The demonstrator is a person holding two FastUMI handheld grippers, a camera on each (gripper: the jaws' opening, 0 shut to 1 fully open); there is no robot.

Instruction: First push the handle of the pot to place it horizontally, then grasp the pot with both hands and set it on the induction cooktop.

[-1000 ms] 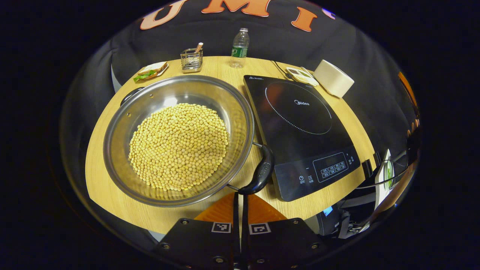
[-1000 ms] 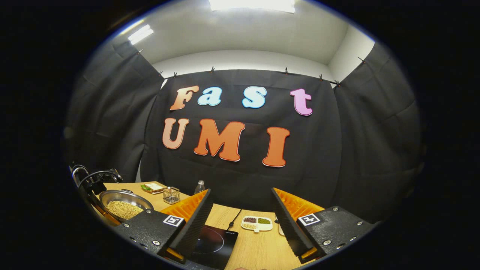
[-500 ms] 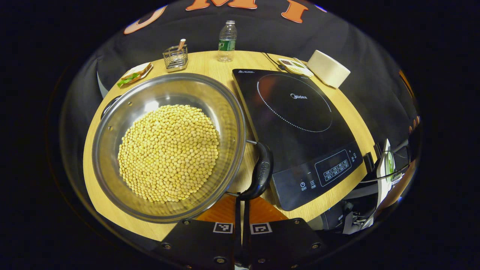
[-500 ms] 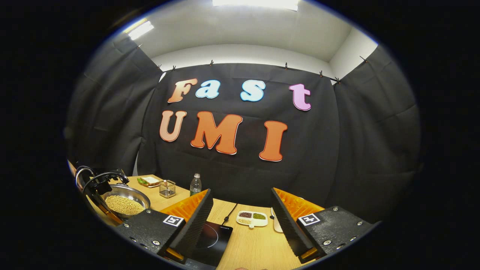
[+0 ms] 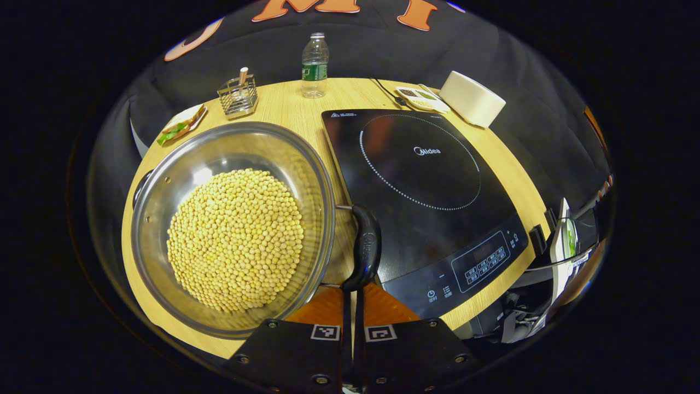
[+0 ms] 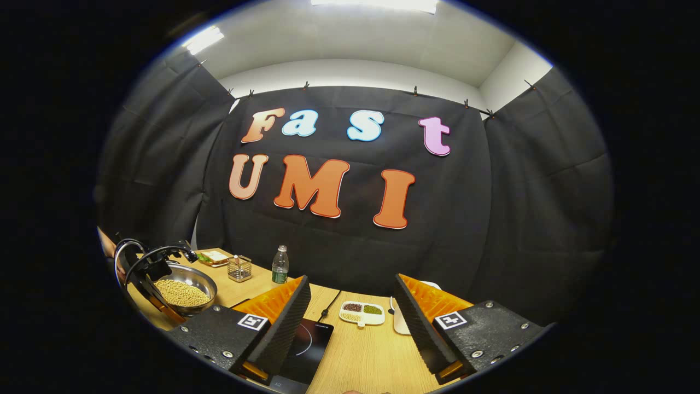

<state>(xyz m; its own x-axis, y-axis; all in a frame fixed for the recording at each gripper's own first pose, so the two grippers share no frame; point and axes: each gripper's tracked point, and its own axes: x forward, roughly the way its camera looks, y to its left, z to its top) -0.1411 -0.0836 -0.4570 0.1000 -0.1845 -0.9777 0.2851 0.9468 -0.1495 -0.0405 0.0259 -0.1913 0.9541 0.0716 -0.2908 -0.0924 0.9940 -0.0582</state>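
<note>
left gripper had its fingers pressed together with nothing between them, tips right at the near end of the pot's black side handle, apparently touching it. handle stood out from the rim on two wire stubs, overlapping the near-left edge of the induction cooktop. pot, steel, wide and shallow, sat on the wooden table just left of the cooktop, not on it. it was loaded with a heap of soybeans. second dark handle peeked out on the far-left rim.

back of the table in the left gripper view: sandwich plate, wire holder, water bottle, divided dish of beans, white roll.

right gripper was held wide open, empty, up off the table and aimed at the booth wall, well apart from the pot. between its fingers: table surface, a corner of the cooktop, the divided dish. the left gripper showed far left in the right gripper view, at the pot's near side.
</note>
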